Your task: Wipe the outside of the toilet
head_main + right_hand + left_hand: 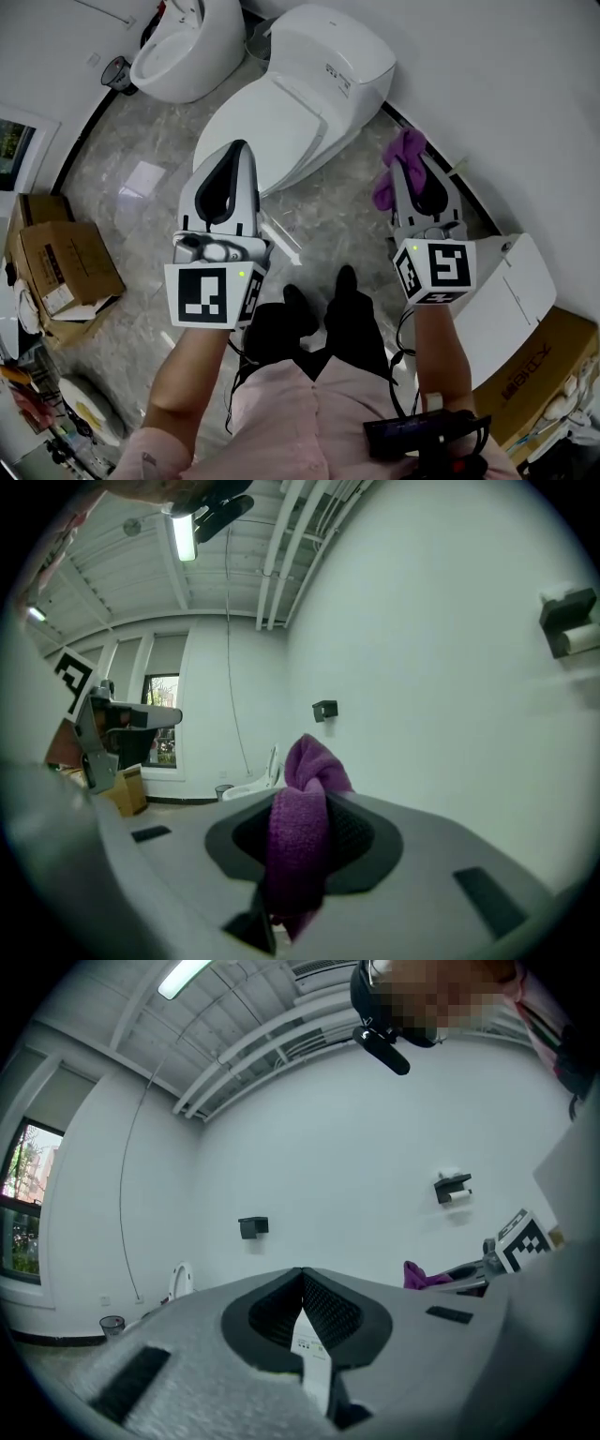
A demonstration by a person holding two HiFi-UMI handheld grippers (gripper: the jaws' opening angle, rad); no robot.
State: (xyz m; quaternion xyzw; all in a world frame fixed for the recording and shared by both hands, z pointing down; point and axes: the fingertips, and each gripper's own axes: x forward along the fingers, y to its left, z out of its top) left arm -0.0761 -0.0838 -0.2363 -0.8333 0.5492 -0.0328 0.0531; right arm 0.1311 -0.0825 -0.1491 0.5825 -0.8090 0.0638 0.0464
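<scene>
Right of the toilet [291, 112], the right gripper [411, 171] clamps a purple cloth [300, 827]; left gripper [239, 147] seems closed.

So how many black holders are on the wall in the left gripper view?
2. One black holder sits left of centre, the other holder further right and higher. More may be hidden.

Toilet [291, 103] ahead of the left tongs [236, 150]: smooth, glossy white shell. Cloth [405, 142] pinched in the right tongs [411, 167]: purple, nubbly terry. Floor [141, 178]: polished grey stone-look tiles; cardboard box [66, 262] left of the left tongs, matt brown.
</scene>
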